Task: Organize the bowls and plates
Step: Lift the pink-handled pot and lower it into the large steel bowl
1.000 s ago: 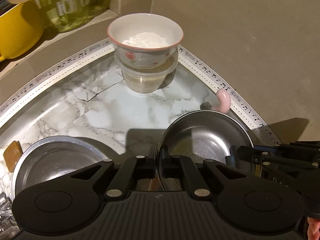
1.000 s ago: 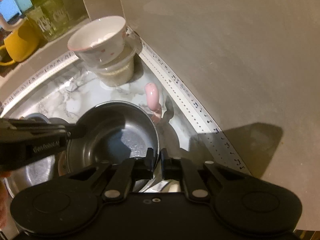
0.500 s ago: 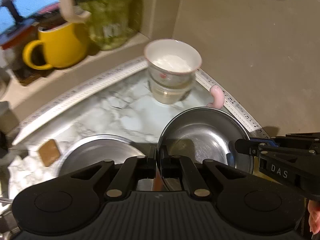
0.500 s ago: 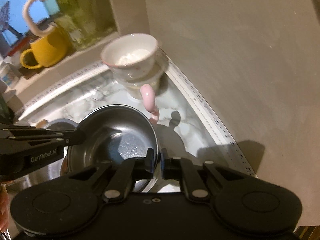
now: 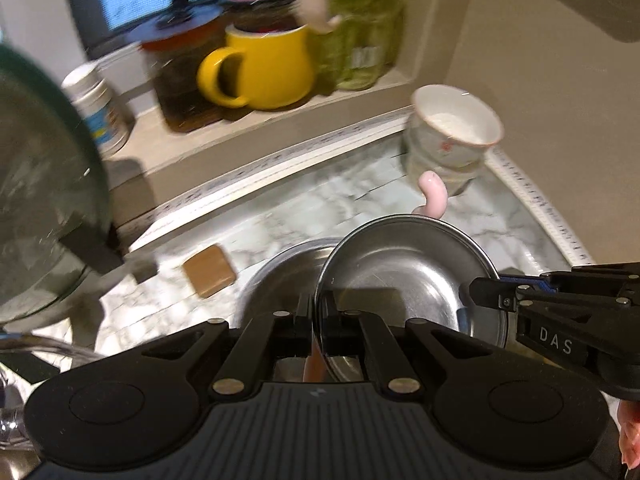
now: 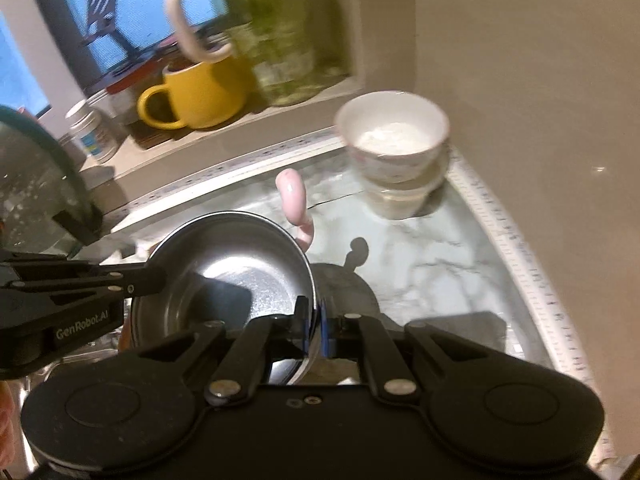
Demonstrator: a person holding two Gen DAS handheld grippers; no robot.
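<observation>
A steel bowl [image 5: 404,276], empty, hangs over the marble counter [image 5: 320,208], its rim pinched on opposite sides by the left gripper [image 5: 316,312] and the right gripper [image 6: 316,316], both clamped tight. Behind the steel bowl, a white ceramic bowl [image 6: 394,136] holding white powder sits nested in a clear tub [image 6: 400,196]. Left of the steel bowl lies another steel dish [image 5: 280,276], partly hidden. On the ledge behind stands a yellow mug [image 5: 264,66].

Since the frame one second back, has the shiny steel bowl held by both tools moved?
Yes. The shiny steel bowl has moved left, away from the stacked white ceramic bowl and partly over the second steel bowl.
</observation>
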